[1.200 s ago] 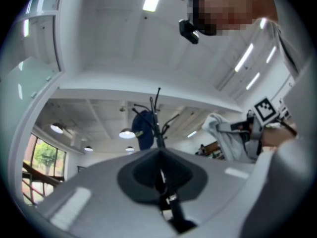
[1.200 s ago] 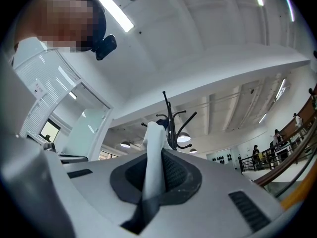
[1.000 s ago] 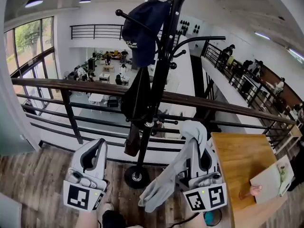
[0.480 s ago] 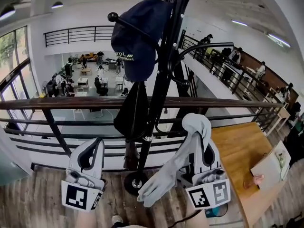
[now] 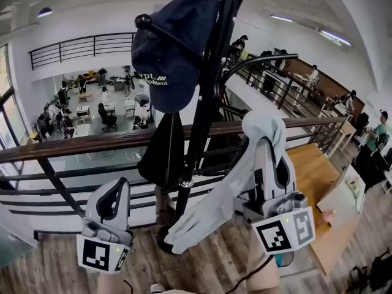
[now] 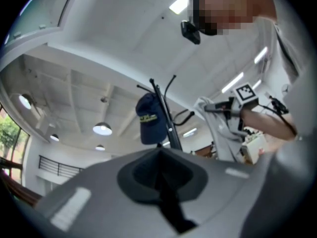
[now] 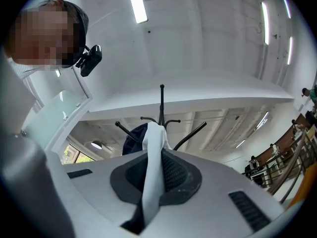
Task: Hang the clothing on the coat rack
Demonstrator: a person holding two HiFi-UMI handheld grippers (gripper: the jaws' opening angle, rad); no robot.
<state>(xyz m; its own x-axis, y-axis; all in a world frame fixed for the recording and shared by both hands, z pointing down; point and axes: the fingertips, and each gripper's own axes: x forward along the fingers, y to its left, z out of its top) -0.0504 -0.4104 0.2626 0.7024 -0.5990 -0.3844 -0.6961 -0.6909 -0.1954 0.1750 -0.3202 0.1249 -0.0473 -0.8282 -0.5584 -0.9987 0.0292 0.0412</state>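
One claw (image 5: 271,155), the right, has raised the garment (image 5: 208,216).

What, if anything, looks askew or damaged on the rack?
Nothing stands out. The navy cap hangs from an upper hook of the coat rack, a dark item hangs lower, and the grey garment is pinched in the right gripper, not yet hung.

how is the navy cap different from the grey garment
The cap is navy; the garment is pale grey. The cap hangs on a coat rack hook; the garment is pinched in the right gripper, not hung. The cap holds a dome; the garment droops limp. Both are clothing.
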